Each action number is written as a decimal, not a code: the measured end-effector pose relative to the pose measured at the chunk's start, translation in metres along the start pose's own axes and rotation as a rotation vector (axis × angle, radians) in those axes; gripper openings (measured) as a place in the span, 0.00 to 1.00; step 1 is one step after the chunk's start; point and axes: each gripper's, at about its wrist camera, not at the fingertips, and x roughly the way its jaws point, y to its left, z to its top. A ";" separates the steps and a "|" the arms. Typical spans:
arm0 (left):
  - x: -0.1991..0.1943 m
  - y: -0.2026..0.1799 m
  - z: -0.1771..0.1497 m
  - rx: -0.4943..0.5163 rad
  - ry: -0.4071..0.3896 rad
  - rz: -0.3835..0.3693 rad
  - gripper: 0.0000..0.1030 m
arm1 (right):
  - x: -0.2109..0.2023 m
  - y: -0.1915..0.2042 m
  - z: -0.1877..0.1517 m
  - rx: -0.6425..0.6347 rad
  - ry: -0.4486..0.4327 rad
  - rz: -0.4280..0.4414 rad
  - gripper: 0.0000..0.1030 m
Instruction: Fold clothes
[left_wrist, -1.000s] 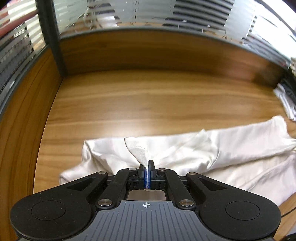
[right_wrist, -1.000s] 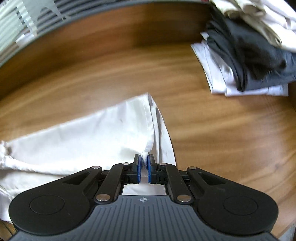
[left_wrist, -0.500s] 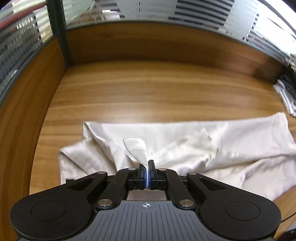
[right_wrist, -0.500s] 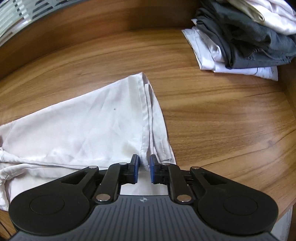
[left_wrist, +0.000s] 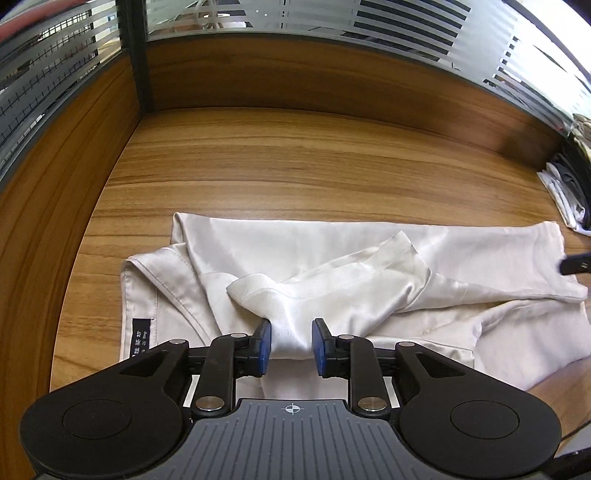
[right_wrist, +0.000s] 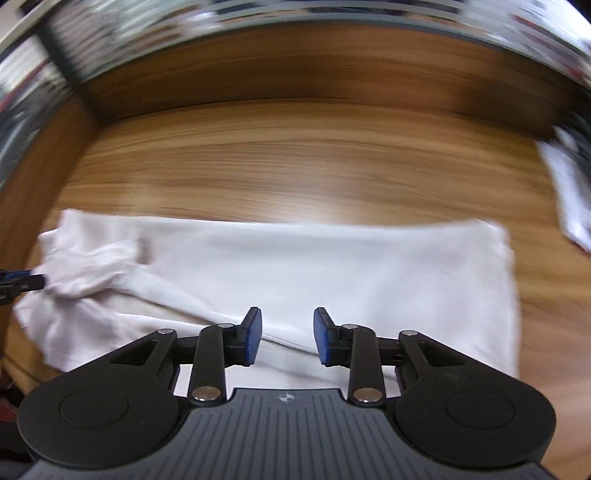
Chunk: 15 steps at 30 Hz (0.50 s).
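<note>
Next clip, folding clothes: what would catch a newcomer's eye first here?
The cream garment sprawled across the near half of the wooden desk, one sleeve bunched toward the left gripper, whose jaws are opening around a fold. The right gripper is also opening, over flat cloth. A pile of other clothes sits at the desk's far right.

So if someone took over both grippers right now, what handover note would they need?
Left gripper: jaws opening, a bunched fold of the white garment between them, not clamped.
Right gripper: jaws opening over flat cloth, nothing held.
The garment lies across the wooden table, folded into a long band; the left end is rumpled, label showing.
The pile of other clothes sits at the far right.
Done: lengthwise fold laid down.
Left: smooth the rumpled end, fold it shorter, probably stack it.
</note>
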 end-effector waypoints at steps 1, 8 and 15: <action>0.000 0.003 0.000 -0.006 0.001 -0.002 0.26 | 0.006 0.013 0.007 -0.026 0.004 0.024 0.35; 0.008 0.027 0.006 -0.084 0.020 -0.062 0.29 | 0.045 0.094 0.049 -0.153 0.041 0.155 0.43; 0.027 0.051 0.015 -0.229 0.069 -0.133 0.30 | 0.092 0.136 0.077 -0.187 0.116 0.207 0.48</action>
